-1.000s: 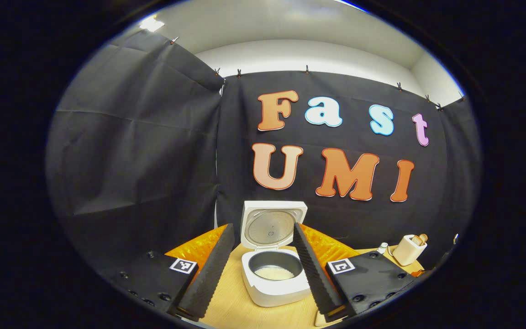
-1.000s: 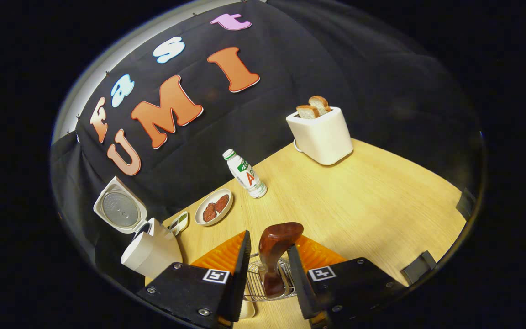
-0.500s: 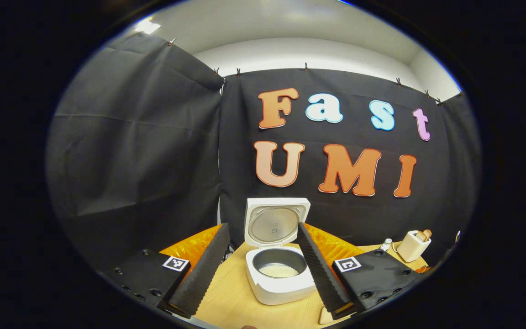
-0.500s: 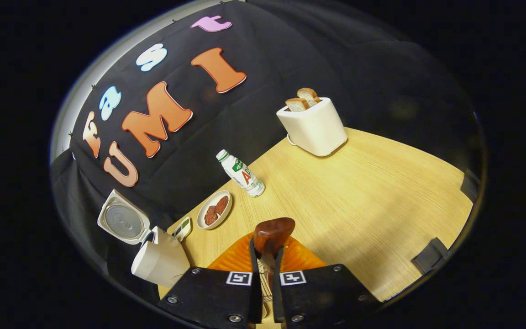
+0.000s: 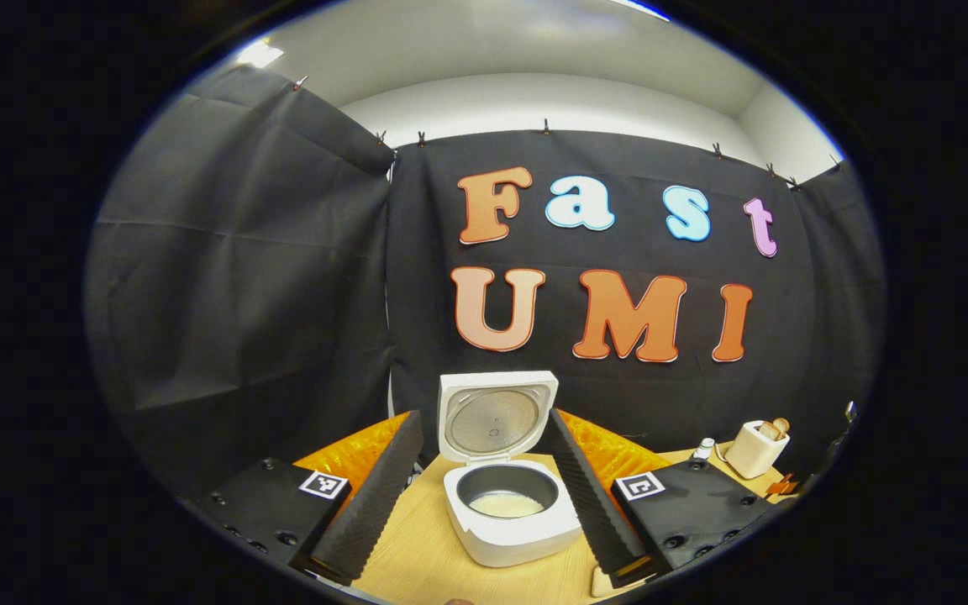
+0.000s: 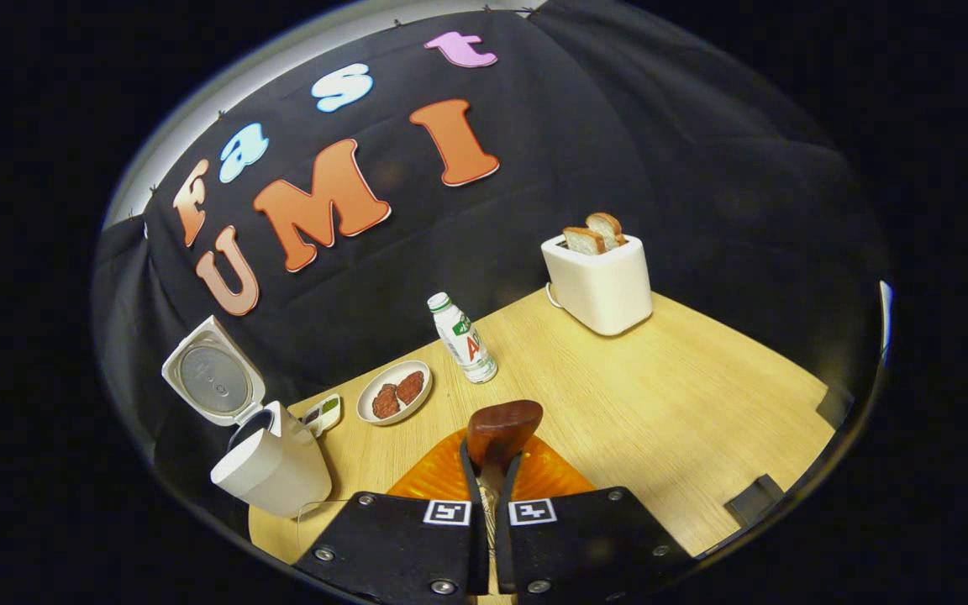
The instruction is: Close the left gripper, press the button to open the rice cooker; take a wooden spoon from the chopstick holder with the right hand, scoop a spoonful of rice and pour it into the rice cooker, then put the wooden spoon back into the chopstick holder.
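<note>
Right gripper (image 6: 489, 470) clenched on spoon (image 6: 501, 430); handle hidden between fingers. Left gripper (image 5: 484, 496) released, framing open cooker (image 5: 507, 512). Bottle (image 6: 465, 339) label too small to make out.

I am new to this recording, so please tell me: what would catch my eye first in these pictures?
First, the rice cooker between the left claw's spread fingers, lid up, with rice at the bottom of its pot. Next, the right claw is shut on the wooden spoon. Behind it, a toaster holds two bread slices at the table's far edge.
</note>
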Motion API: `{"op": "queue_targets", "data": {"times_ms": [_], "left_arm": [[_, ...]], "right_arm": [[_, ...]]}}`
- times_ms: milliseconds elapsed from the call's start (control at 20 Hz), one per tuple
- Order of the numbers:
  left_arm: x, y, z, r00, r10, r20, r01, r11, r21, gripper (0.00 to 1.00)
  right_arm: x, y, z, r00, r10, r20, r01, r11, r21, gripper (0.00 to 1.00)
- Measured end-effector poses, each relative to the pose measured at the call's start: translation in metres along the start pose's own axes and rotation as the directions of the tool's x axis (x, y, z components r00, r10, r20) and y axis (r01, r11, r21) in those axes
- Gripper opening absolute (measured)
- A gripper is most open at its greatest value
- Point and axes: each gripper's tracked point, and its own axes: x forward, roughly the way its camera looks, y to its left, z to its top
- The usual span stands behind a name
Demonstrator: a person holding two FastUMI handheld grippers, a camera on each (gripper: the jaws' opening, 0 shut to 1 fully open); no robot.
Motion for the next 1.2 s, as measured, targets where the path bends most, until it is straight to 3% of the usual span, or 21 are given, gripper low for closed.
{"op": "queue_targets", "data": {"times_ms": [300, 650, 950, 1200], "left_arm": [[0.014, 0.004, -0.005, 0.999, -0.038, -0.008, 0.038, 0.999, -0.015, 1.00], [0.033, 0.004, -0.008, 0.996, -0.083, -0.008, 0.083, 0.996, -0.006, 1.00], [0.046, 0.012, -0.010, 0.995, -0.096, -0.010, 0.096, 0.995, 0.009, 1.00], [0.050, 0.022, -0.019, 0.994, -0.101, -0.028, 0.102, 0.995, 0.004, 1.00]], "right_arm": [[-0.032, 0.028, 0.035, 0.996, 0.002, 0.092, 0.010, 0.991, -0.133, 0.02], [-0.068, 0.109, 0.046, 0.977, 0.132, 0.167, -0.084, 0.959, -0.269, 0.02], [-0.064, 0.162, 0.002, 0.973, 0.204, 0.105, -0.145, 0.902, -0.407, 0.02], [-0.046, 0.173, -0.048, 0.981, 0.195, 0.003, -0.174, 0.883, -0.437, 0.02]]}}
